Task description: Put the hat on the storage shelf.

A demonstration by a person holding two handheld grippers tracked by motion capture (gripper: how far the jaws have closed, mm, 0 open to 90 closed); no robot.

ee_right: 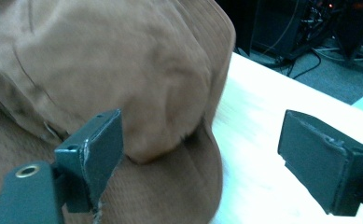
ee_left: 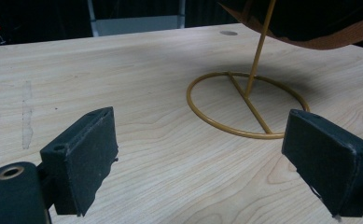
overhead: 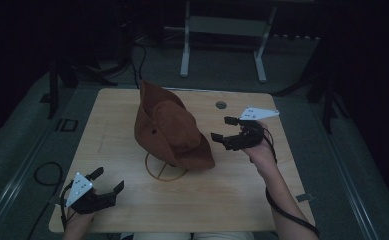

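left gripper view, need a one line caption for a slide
Open left gripper low over the wooden table, facing the gold wire stand that carries the brown hat.

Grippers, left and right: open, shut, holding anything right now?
Left gripper: open, empty, low over the table near the stand.
Right gripper: open, empty, beside the brown hat.

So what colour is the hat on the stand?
Brown: the hat is rusty brown, clearest in the right gripper view.

Wooden table (overhead: 232, 200), gold hat stand (ee_left: 244, 105)
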